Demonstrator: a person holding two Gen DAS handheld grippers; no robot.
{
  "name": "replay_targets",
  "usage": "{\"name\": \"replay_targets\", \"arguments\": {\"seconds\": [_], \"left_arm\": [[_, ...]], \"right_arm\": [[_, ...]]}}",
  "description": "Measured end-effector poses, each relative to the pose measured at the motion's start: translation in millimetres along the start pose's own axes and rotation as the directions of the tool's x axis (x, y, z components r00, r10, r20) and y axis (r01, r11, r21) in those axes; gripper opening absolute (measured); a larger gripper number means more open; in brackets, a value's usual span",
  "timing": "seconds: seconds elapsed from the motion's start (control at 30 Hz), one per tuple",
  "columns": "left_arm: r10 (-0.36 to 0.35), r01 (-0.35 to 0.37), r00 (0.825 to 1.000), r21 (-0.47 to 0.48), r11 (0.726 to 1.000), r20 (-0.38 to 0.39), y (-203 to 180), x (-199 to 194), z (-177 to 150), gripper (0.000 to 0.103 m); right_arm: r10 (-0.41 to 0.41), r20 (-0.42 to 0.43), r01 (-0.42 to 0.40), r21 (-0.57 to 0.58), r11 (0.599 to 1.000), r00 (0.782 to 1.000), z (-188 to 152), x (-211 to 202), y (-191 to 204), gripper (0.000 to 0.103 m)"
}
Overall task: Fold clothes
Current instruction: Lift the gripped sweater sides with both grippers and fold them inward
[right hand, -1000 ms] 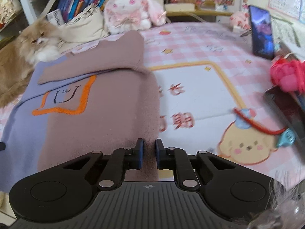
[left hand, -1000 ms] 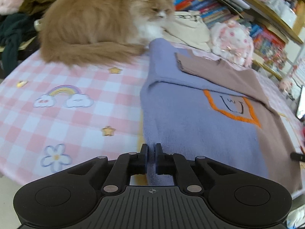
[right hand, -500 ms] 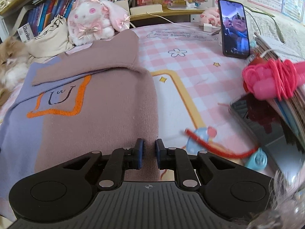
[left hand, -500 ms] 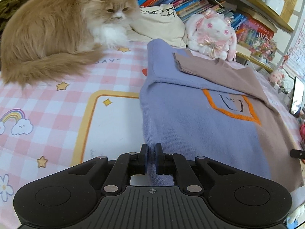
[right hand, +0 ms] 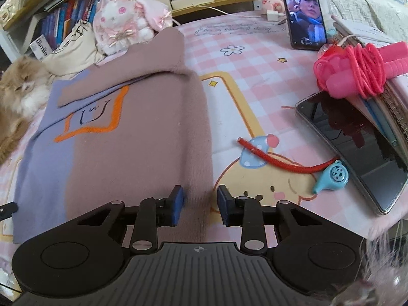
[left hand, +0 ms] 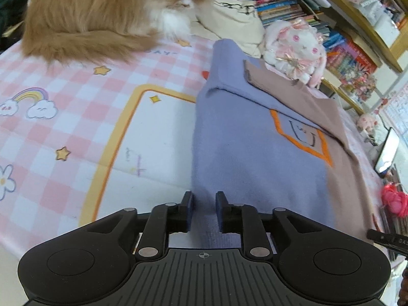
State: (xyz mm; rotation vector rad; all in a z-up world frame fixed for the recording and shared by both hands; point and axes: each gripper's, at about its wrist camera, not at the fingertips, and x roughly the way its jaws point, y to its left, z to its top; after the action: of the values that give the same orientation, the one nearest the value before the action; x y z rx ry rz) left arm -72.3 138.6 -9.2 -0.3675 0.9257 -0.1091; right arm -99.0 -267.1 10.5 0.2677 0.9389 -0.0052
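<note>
Pink checked bedding (left hand: pixel 76 132) carries a fuzzy lavender-and-mauve sweater (left hand: pixel 244 158), its hem between both grippers' parted jaws.

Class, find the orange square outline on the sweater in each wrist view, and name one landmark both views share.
Left wrist view: orange square outline, right of centre, on the purple half.
Right wrist view: orange square outline, left of centre, partly under the folded sleeve.
Shared landmark: the pink-and-white plush rabbit beyond the sweater.

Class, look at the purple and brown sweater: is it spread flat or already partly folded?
Partly folded. Both sleeves of the sweater are turned in across its chest, the brown sleeve on top; the body lies unfolded lengthwise.
</note>
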Motion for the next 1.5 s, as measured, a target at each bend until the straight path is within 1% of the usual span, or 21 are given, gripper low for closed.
{"name": "replay_targets", "arguments": {"seconds": [0.1, 0.13, 0.17, 0.2, 0.27, 0.3, 0.37, 0.4, 0.53, 0.57, 0.67, 0.77, 0.87, 0.97, 1.0, 1.13, 1.3, 1.33, 1.37, 1.4, 1.5], "left_arm": [[-0.011, 0.012, 1.000, 0.040, 0.999, -0.012, -5, 5, 4, 0.022], [-0.015, 0.016, 1.000, 0.053, 0.998, -0.017, -7, 6, 5, 0.018], [0.007, -0.006, 1.000, 0.070, 0.998, -0.015, -9, 8, 6, 0.005], [0.029, -0.028, 1.000, 0.088, 0.996, -0.012, -12, 9, 7, 0.004], [0.051, -0.055, 0.998, 0.101, 0.993, 0.042, -18, 0, 5, 0.003], [0.024, -0.037, 0.995, 0.131, 0.991, 0.097, -25, -11, 4, 0.003], [-0.001, -0.007, 0.997, 0.113, 0.994, 0.072, -21, -9, 3, 0.004], [-0.014, 0.008, 0.998, 0.103, 0.995, 0.059, -19, -8, 3, 0.005], [-0.066, 0.065, 0.998, 0.063, 0.996, 0.010, -12, -5, 2, 0.008], [-0.079, 0.079, 0.997, 0.053, 0.996, -0.002, -10, -4, 1, 0.013], [-0.119, 0.120, 0.992, 0.020, 0.993, -0.038, -5, -1, 0, 0.046], [-0.160, 0.159, 0.984, -0.014, 0.987, -0.072, 1, 2, -1, 0.049], [-0.172, 0.170, 0.982, -0.036, 0.985, -0.077, 3, 2, -1, 0.043], [-0.157, 0.153, 0.984, -0.046, 0.987, -0.080, 4, 4, 0, 0.021], [-0.160, 0.155, 0.984, -0.059, 0.986, -0.081, 5, 6, 1, 0.019], [-0.191, 0.180, 0.978, -0.132, 0.975, -0.078, 13, 11, 5, 0.018], [-0.219, 0.203, 0.972, -0.167, 0.965, -0.085, 19, 15, 7, 0.018], [-0.225, 0.207, 0.971, -0.174, 0.963, -0.086, 20, 15, 7, 0.018], [-0.230, 0.212, 0.969, -0.181, 0.960, -0.087, 21, 16, 7, 0.015], [-0.222, 0.204, 0.971, -0.176, 0.963, -0.091, 21, 17, 7, 0.007], [-0.221, 0.201, 0.971, -0.184, 0.962, -0.095, 24, 17, 7, 0.005]], "right_arm": [[-0.008, -0.005, 0.008, -0.062, 0.998, 1.000, -1, 2, 10, 0.012], [-0.010, -0.005, 0.009, -0.080, 0.997, 1.000, -1, 3, 13, 0.011], [-0.012, -0.002, 0.012, -0.080, 0.997, 1.000, -1, 3, 14, 0.010], [0.000, 0.010, 0.001, -0.062, 0.998, 1.000, -1, 1, 14, 0.010], [0.053, 0.052, -0.053, -0.003, 0.999, 0.997, 0, -8, 9, 0.010], [0.095, 0.079, -0.097, 0.018, 0.995, 0.992, 1, -13, 7, 0.010], [0.210, 0.147, -0.218, 0.038, 0.975, 0.966, 4, -27, 4, 0.010], [0.240, 0.160, -0.249, 0.035, 0.968, 0.957, 6, -30, 4, 0.010], [0.155, 0.058, -0.156, 0.020, 0.988, 0.986, 8, -11, 5, 0.011], [0.150, 0.046, -0.152, 0.031, 0.988, 0.988, 7, -7, 4, 0.013], [0.152, 0.024, -0.153, 0.054, 0.987, 0.988, 1, -3, 2, 0.020], [0.149, -0.019, -0.148, 0.067, 0.987, 0.989, -3, 5, -1, 0.021], [0.169, -0.015, -0.166, 0.113, 0.980, 0.986, -3, 7, -6, 0.021], [0.185, -0.008, -0.181, 0.161, 0.970, 0.983, 2, 12, -8, 0.021], [0.188, -0.006, -0.184, 0.178, 0.967, 0.982, 3, 13, -9, 0.021], [0.198, -0.001, -0.193, 0.212, 0.958, 0.980, 5, 15, -10, 0.021], [0.211, 0.008, -0.206, 0.244, 0.948, 0.978, 4, 16, -13, 0.021], [0.208, 0.008, -0.204, 0.247, 0.947, 0.978, 4, 16, -13, 0.017], [0.202, 0.009, -0.198, 0.245, 0.949, 0.979, 3, 16, -13, 0.013], [0.195, 0.010, -0.191, 0.243, 0.951, 0.981, 2, 15, -13, 0.012], [0.167, 0.015, -0.165, 0.235, 0.958, 0.986, -1, 12, -11, 0.011]]}}
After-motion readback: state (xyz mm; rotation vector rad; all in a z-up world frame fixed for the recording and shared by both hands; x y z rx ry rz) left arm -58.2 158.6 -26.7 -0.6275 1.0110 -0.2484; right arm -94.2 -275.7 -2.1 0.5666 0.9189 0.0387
